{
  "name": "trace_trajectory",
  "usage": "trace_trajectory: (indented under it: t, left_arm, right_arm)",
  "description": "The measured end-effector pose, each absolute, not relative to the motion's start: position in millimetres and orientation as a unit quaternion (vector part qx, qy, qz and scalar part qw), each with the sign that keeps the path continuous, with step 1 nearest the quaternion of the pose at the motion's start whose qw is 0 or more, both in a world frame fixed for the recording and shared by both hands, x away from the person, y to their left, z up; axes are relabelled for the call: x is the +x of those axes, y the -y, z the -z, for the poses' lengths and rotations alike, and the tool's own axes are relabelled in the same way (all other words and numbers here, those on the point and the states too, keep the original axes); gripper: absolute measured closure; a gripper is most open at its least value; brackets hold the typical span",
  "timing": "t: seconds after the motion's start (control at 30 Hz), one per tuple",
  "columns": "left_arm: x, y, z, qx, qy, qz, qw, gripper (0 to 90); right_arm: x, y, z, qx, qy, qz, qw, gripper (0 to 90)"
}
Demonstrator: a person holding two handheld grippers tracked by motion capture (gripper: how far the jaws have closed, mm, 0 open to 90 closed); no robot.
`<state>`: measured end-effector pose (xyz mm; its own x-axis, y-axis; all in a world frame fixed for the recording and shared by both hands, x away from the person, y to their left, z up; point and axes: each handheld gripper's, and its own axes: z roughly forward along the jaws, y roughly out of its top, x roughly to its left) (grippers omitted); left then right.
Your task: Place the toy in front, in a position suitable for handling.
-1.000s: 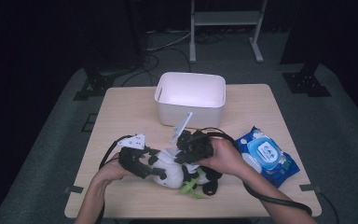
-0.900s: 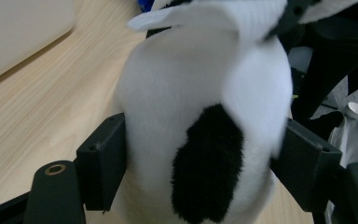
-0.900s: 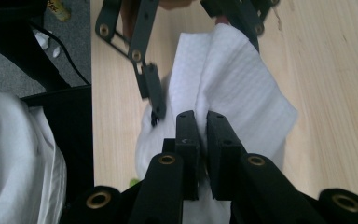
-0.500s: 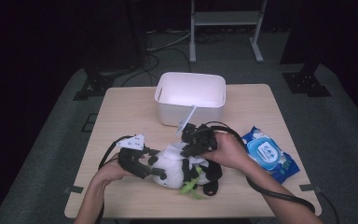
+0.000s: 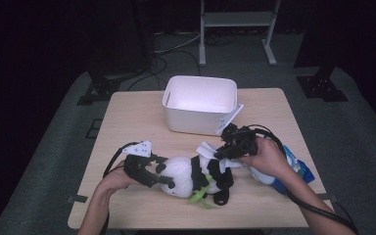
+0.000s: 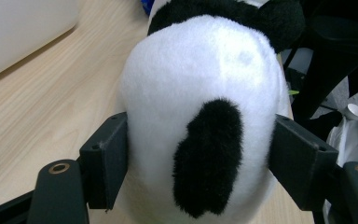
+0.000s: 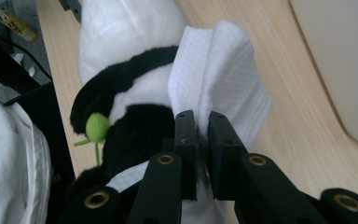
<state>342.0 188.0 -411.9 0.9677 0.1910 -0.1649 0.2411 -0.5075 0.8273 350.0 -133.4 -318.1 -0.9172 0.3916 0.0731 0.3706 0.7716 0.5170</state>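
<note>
Here the left claw (image 6: 196, 154) gripped the panda (image 6: 200, 93)'s head; the right claw (image 7: 201, 126), pinching a wipe (image 7: 219, 70), hovered beside its body.

One white bin (image 5: 200, 105), open-topped, at your table's (image 5: 127, 122) far edge, centre. One white tag (image 5: 229, 119) leaning on the bin's right front corner. One blue wipes pack (image 5: 298, 166) near the table's right edge. Off the table you have a metal stand (image 5: 237, 22) and cables (image 5: 176, 46) on grey floor.
</note>
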Motion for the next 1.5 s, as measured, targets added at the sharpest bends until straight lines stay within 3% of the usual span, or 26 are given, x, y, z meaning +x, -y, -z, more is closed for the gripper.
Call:
trace_trajectory:
  t: [0.67, 1.13, 1.5]
  left_arm:
    - [342, -187, 411, 0.870, -0.125, 0.023, 0.476, 25.7]
    - [341, -187, 410, 0.872, -0.124, 0.022, 0.473, 26.0]
    - [340, -185, 410, 0.871, -0.118, 0.021, 0.476, 26.0]
  right_arm:
    - [312, 164, 328, 0.202, -0.934, -0.295, 0.018, 82.2]
    - [347, 124, 317, 0.185, -0.940, -0.287, 0.013, 85.7]
    - [347, 138, 328, 0.204, -0.931, -0.304, -0.006, 83.0]
